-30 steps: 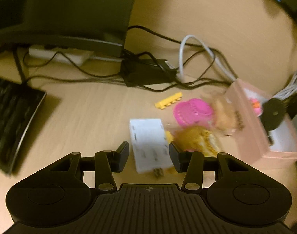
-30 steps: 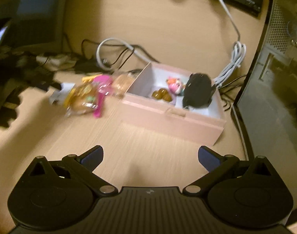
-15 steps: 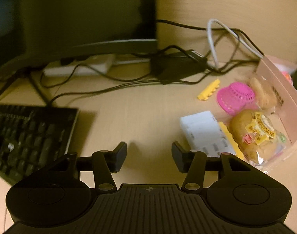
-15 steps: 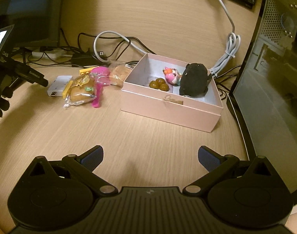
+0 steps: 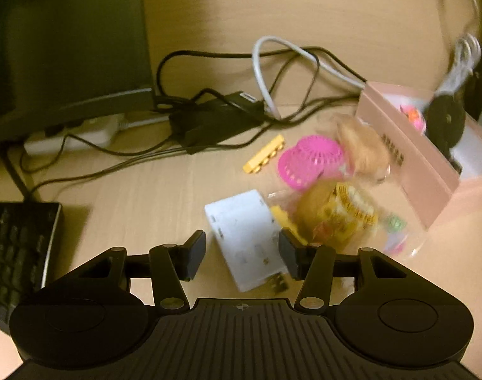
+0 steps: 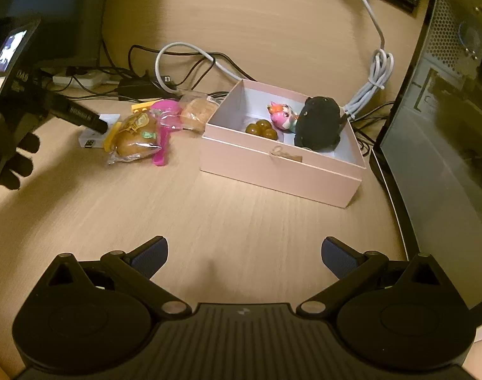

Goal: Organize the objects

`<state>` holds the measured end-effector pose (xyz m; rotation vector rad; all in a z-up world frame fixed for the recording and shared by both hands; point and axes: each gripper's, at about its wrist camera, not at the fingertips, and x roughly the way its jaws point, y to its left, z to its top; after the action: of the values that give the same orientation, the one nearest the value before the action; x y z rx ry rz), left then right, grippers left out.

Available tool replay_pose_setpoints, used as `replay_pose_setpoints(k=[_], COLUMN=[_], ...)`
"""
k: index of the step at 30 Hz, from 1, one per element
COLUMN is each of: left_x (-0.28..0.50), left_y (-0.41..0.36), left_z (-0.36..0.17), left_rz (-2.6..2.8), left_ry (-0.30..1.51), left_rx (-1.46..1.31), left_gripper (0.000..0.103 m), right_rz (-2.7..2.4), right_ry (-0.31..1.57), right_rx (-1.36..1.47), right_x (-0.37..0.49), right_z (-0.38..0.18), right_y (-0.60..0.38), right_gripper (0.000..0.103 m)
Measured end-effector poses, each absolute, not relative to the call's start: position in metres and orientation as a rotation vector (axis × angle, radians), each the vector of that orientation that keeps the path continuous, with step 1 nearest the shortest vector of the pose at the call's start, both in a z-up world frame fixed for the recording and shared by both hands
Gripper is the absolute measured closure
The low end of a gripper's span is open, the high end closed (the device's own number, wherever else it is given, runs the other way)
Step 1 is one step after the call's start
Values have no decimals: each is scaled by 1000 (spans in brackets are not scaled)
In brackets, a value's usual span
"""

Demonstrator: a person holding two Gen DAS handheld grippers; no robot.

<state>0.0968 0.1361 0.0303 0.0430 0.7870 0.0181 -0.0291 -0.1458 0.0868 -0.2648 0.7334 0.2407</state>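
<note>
Right wrist: one pink box [image 6: 272, 171], two snack packets [image 6: 136, 136].

Print on the left gripper [image 6: 82, 115] and bread packet [image 5: 339, 215] is unreadable.

Both tools matte black: ribbed centre plate, round side housings, silver pivot screws. Right tool [image 6: 244, 255] has blue pads; left tool [image 5: 242, 255] black. Black glove [image 6: 17, 161] on left hand.
</note>
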Motion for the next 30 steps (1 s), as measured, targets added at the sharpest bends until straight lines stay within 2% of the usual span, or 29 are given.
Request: replay_pose_setpoints(k=[7,8,12,21,25,30], left_x=[94,93,87,79,80,79], left_y=[169,174,183,141,159,176], left_z=[34,36,44,28,29,40], left_rz=[92,96,-7,-92,-16,-121], left_ry=[784,792,776,832,827,788], left_rx=[62,42,-129,95,87,-42], left_gripper=[44,49,49,46,49,49], right_rz=[222,223,226,224,215,209], right_ry=[757,756,754,761,764,779], right_rx=[-257,-258,-259,-269,-268,-261], right_x=[-28,-29,-30,-31,-32,-31], right_z=[80,80,80,78,77,74], right_y=[-147,-147,-144,-142,-144,-147], right_gripper=[0,0,0,0,0,0])
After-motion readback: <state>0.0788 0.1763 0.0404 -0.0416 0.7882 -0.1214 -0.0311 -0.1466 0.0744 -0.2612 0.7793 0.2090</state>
